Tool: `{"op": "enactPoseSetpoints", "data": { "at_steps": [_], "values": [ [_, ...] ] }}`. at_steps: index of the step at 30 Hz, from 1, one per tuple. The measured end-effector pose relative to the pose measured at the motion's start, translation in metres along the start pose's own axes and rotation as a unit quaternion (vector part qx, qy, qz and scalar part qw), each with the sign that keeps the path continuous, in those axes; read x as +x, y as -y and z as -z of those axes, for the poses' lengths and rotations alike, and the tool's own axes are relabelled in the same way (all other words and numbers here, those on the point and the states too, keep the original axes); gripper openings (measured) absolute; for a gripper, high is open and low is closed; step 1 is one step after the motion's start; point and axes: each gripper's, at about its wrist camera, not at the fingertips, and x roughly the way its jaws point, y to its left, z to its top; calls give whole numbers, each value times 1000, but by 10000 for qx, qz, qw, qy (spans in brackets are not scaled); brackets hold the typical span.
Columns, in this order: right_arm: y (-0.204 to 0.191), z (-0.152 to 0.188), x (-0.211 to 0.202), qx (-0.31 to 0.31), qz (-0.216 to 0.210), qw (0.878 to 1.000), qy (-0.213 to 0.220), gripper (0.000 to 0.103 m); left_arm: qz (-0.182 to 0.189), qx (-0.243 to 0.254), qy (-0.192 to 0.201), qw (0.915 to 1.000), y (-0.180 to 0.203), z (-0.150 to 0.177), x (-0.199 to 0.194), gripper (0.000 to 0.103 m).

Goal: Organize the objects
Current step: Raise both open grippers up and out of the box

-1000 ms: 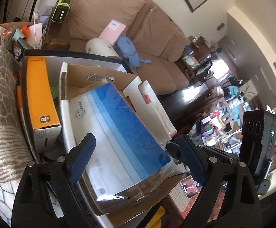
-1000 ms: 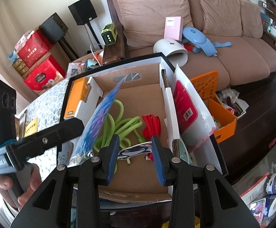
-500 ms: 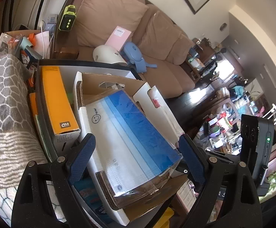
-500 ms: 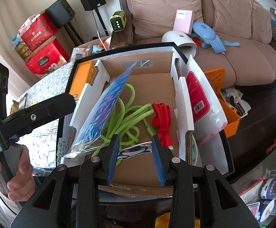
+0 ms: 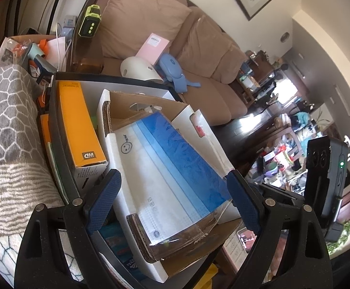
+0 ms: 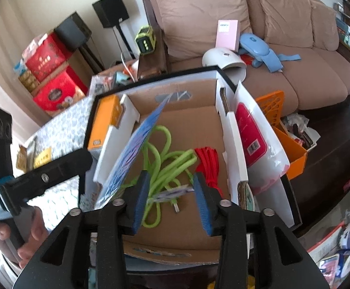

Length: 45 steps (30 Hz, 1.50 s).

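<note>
Both claws gape, right claw (image 6: 171,198) just widening, over cardboard box (image 6: 189,130) near sofa (image 6: 295,77)

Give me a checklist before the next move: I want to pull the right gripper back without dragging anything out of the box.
1. Right gripper released: ok. Its jaws have just been opening; the small white-and-blue tag sits between them, apparently untouched.
2. Looped green cable inside the brown cardboard box: ok.
3. Red cable bundle in the box: ok.
4. Left gripper open: ok, jaws wide on either side of the blue-and-white plastic mask pack.
5. Mask pack lying flat: not ok; it leans tilted against the box's wall.
6. Cable snagged on a jaw: cannot tell.
</note>
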Motion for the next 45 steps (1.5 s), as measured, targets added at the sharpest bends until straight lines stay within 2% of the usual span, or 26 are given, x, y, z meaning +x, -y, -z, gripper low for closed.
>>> {"op": "enactPoseSetpoints", "data": {
  "at_steps": [5,21,30,38,45],
  "values": [
    [6,-3,-9,158,28,9996,212,47,4,24,-17,10000,1,1,2,88],
    [11,-5,-16,195,62,9994,276,49,-119,94,17,9999,1,1,0,88],
    [9,-5,-18,199,122,9991,360,50,-604,438,290,9968,3,0,-15,88],
    [8,-7,-20,169,166,9989,416,54,-1068,896,471,9891,11,2,-25,88],
    [7,-9,-21,111,271,9985,468,59,-1280,1116,565,9839,16,4,-32,88]
  ]
}}
